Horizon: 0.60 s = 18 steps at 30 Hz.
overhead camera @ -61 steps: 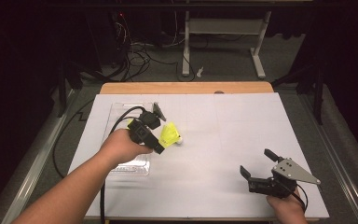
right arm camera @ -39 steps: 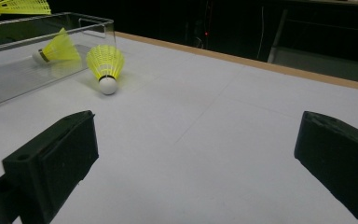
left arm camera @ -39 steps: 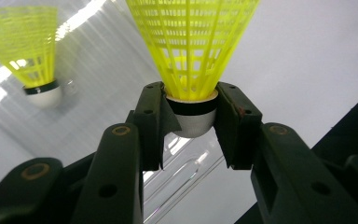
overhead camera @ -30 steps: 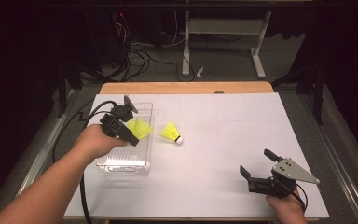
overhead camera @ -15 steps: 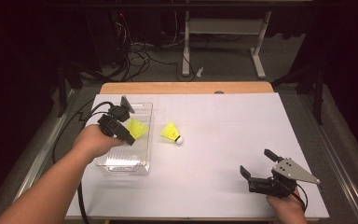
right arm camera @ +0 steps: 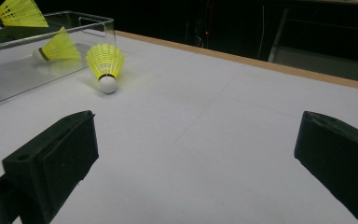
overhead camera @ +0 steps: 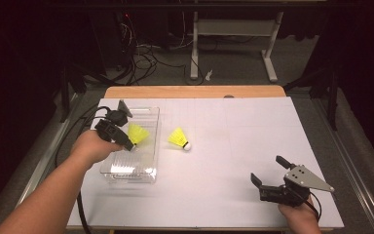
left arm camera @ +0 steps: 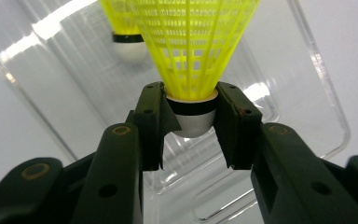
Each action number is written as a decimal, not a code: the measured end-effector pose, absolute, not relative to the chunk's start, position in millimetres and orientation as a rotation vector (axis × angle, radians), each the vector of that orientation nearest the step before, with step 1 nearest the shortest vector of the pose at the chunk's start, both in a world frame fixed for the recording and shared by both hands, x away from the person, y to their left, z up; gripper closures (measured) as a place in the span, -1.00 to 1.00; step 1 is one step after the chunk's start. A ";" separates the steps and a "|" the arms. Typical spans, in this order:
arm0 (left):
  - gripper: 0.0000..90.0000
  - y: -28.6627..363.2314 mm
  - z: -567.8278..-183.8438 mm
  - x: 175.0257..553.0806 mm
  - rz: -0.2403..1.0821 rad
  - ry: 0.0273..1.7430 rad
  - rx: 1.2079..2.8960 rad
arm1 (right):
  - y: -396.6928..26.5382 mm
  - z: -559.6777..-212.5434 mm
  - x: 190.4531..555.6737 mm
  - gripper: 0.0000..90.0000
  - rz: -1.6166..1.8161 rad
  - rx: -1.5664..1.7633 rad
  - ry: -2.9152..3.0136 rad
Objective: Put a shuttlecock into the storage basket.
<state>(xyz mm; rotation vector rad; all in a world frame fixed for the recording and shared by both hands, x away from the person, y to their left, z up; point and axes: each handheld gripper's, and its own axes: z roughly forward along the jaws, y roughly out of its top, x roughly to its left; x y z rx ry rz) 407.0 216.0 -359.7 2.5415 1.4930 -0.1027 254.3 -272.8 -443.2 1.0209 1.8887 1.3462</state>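
Held shuttlecock [left arm camera: 193,51]: yellow plastic mesh skirt, smooth matt white cap with black band. Left gripper [left arm camera: 192,125]: matt black plastic jaws, brass-coloured inserts in the arms. Tray [overhead camera: 152,146]: clear glossy plastic, ribbed floor (strong reflections). Table [overhead camera: 233,146]: matt white sheet, smooth; bare wood strip along far edge. Right gripper [overhead camera: 269,177]: black matt body, grey matt top plate.

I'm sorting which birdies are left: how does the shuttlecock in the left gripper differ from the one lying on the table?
The held shuttlecock is clamped at its cork by the left gripper over the clear tray; the loose shuttlecock lies on its side on the white table, untouched. Both have yellow skirts and white corks.
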 end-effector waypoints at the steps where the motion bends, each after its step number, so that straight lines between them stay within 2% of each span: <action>1: 0.45 219.2 -360.3 407.5 -0.105 1.500 2.536 | -272.6 -443.2 254.2 -1.00 1.344 1.023 1.889; 18: 0.45 239.6 -353.0 419.5 -0.095 1.591 2.467 | -270.3 -444.7 254.9 -1.00 1.336 1.015 1.903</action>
